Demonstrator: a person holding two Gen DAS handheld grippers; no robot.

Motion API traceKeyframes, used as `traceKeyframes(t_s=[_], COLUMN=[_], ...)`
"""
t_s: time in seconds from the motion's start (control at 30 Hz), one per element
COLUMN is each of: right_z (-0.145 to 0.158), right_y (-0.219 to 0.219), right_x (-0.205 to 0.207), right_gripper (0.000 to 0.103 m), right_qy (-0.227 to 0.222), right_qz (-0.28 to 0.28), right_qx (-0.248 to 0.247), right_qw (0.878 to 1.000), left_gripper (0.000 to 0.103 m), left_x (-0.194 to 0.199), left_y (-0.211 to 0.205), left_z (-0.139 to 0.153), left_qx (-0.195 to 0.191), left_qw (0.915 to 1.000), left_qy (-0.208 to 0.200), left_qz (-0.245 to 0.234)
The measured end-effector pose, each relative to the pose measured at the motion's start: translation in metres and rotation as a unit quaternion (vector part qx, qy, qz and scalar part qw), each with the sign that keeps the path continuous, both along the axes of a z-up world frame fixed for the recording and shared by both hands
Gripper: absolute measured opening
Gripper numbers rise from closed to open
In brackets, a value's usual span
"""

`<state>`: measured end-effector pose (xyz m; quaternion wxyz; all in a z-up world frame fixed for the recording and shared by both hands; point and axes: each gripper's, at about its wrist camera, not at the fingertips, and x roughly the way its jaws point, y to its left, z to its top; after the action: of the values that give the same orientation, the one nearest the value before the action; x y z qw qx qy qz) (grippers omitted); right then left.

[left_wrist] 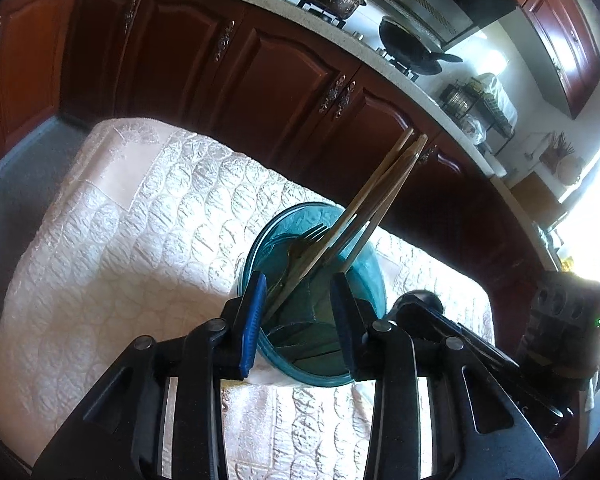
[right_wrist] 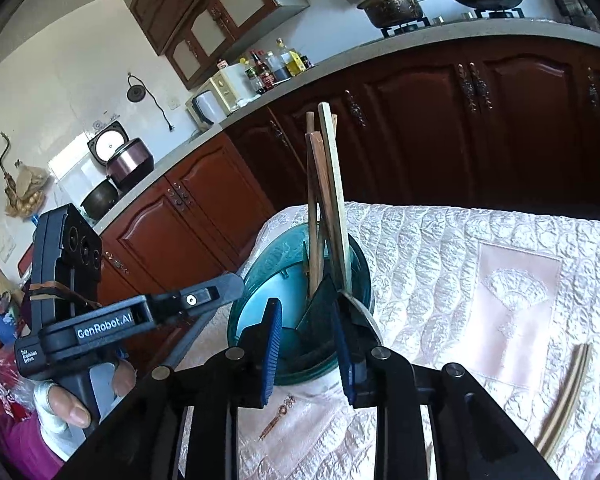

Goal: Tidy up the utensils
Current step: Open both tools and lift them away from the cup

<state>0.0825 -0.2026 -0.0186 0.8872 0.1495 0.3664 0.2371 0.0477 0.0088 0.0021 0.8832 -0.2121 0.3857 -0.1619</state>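
A teal see-through utensil holder (left_wrist: 300, 216) (right_wrist: 268, 248) stands on a white quilted cloth (left_wrist: 140, 220). Several wooden chopsticks (left_wrist: 380, 192) (right_wrist: 334, 184) lean out of it, with a metal fork (left_wrist: 308, 236) beside them. My left gripper (left_wrist: 300, 320) hangs open over the holder's near rim, the utensil stems passing just inside its left pad. My right gripper (right_wrist: 308, 348) is open above the holder too, only the holder's dark divider showing between its pads. A shiny spoon bowl (right_wrist: 364, 316) lies against the outside of its right finger. A loose pair of chopsticks (right_wrist: 568, 396) lies on the cloth at the right.
Dark wooden cabinets (left_wrist: 260, 72) and a counter with pots on a stove (right_wrist: 392, 4) run behind the table. The left gripper's body (right_wrist: 68, 320), held by a person's hand (right_wrist: 72, 408), reaches in from the left. The right gripper's frame (left_wrist: 480, 344) sits right of the holder.
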Motion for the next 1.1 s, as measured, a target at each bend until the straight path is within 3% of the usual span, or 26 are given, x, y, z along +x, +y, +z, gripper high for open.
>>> traceKeyframes(t_s=[0.6, 0.9, 1.1], right_z=[0.012, 0.036, 0.046], right_y=[0.002, -0.016, -0.042], right_x=[-0.023, -0.046, -0.073], right_gripper=[0.034, 0.034, 0.046], right_qy=[0.003, -0.024, -0.038], right_qz=[-0.008, -0.027, -0.074], right_qx=[-0.021, -0.027, -0.051], right_qw=[1.0, 0.999, 0.995], left_gripper=[0.035, 0.035, 0.036], left_x=[-0.03, -0.041, -0.049], left_y=[-0.001, -0.006, -0.019], left_z=[0.017, 0.026, 0.03], left_qx=[0.017, 0.033, 0.047], left_qw=[0.9997, 0.9989, 0.998], left_qy=[-0.018, -0.034, -0.041], left_qz=[0.004, 0.001, -0.012])
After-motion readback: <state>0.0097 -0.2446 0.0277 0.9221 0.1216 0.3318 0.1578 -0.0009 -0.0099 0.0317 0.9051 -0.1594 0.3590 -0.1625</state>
